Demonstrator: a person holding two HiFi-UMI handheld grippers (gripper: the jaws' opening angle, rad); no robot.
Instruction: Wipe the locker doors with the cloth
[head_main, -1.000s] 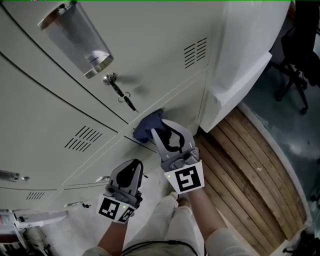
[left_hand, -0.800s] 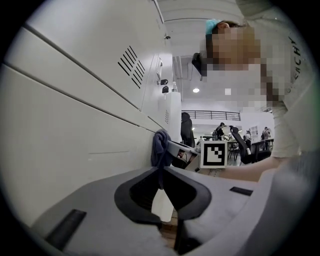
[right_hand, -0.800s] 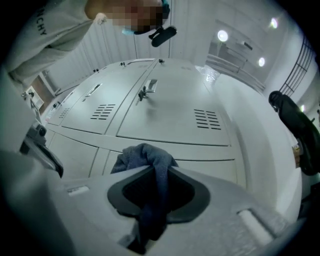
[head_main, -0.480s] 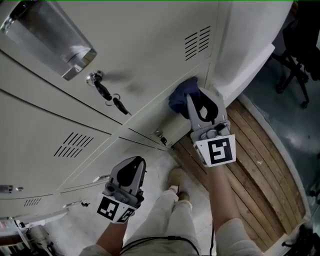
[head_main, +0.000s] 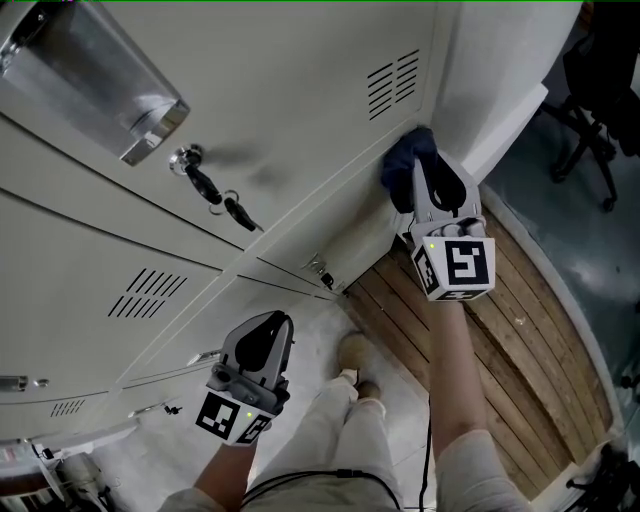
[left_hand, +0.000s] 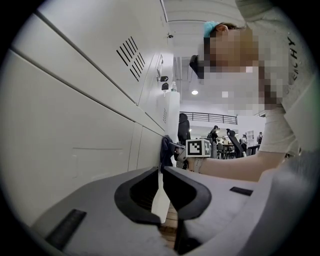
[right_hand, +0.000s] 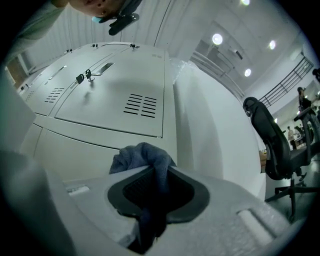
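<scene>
Cloth: the dark blue cloth (head_main: 403, 162) is seen right of centre in the upper half of the head view, bunched against the locker door (head_main: 300, 110) at its lower right corner, below the vent slots (head_main: 392, 85).
Right gripper: the right gripper (head_main: 418, 170) is closed on the cloth; in the right gripper view a fold is pinched between the jaws and the rest is pushed out ahead of them.
Left gripper: the left gripper (head_main: 268, 330) is kept at the lower left, well apart from the cloth; its jaws are closed together and nothing is held.
Deciding relation: the cloth is found at the right end of the door, just beside the plain white side panel (head_main: 490, 70). The door surface lies only to the left of it, toward the keys (head_main: 222, 203).
Judgement: the next stroke is probably to be led leftward along the door by the right gripper, which is much nearer.
</scene>
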